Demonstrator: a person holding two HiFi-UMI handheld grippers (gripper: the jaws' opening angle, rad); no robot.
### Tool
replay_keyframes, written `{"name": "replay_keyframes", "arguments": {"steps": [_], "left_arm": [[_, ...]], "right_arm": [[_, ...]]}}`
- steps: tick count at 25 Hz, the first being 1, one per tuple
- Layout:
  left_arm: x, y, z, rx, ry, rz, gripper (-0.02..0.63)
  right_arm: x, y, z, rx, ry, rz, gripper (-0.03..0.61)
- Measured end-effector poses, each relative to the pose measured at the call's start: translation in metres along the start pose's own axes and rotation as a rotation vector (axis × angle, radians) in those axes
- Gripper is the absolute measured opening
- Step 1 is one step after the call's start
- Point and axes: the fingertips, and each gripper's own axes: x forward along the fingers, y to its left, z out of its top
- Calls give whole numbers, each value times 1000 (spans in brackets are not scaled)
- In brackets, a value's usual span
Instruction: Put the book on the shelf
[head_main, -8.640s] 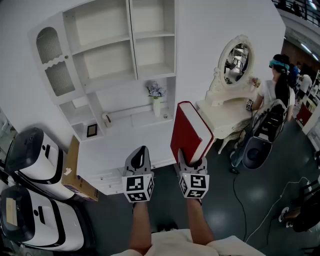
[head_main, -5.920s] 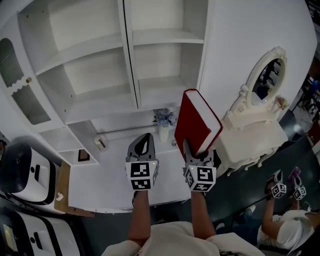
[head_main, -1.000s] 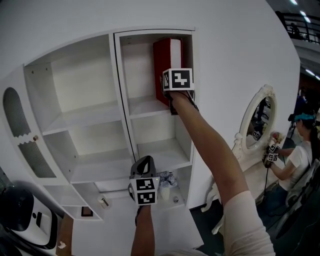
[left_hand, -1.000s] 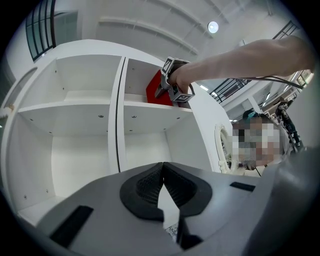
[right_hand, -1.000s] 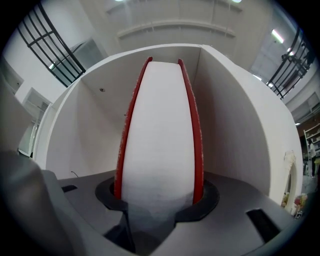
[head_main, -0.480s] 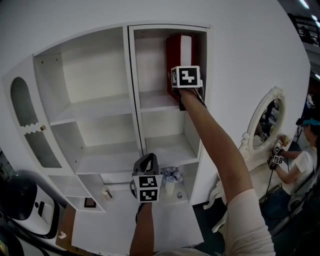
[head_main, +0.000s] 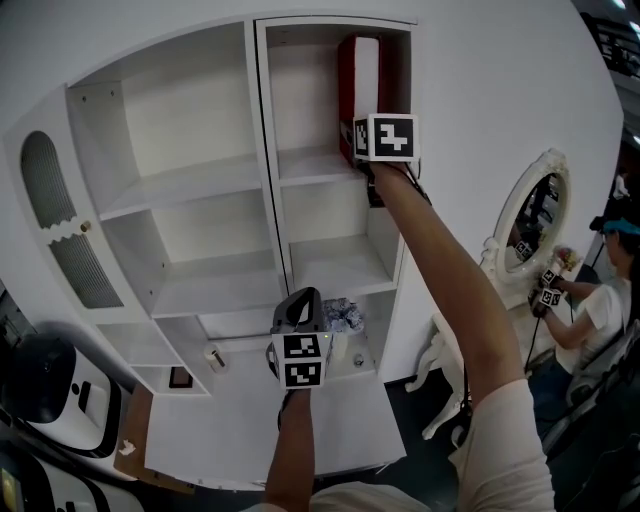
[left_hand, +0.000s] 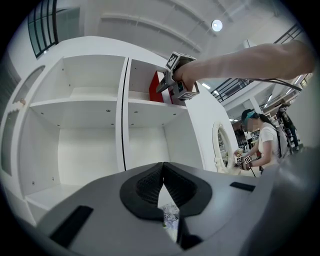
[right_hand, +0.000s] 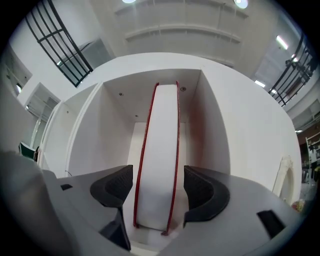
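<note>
The red book (head_main: 358, 80) stood upright in the top right compartment of the shelf (head_main: 310, 168). The right tool (right_hand: 156, 192) had just been opening, its jaws released either side of the book. The left tool (left_hand: 162, 181) hung clenched and empty, lower down

head: faces shelf (head_main: 305, 166) | right gripper view: close (same shelf)

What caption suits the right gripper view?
Right claw, jaws just opened, straddling without touching the red book standing upright on the shelf.
</note>
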Motion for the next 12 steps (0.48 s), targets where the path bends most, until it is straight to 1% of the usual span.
{"name": "replay_keyframes", "arguments": {"steps": [6,10,12], "left_arm": [[-17,-13,-4,-15,1,-13,17],[-26,-14,-5,-20,0,-7,17],[-32,-15,-8,-24,-3,-12,17]], "right_arm": [[-46,9,-15,-33,-16,33,321],[-75,29,-33,-24,-49,103,321],[-93,39,-49,-30,-66,141,321]]}}
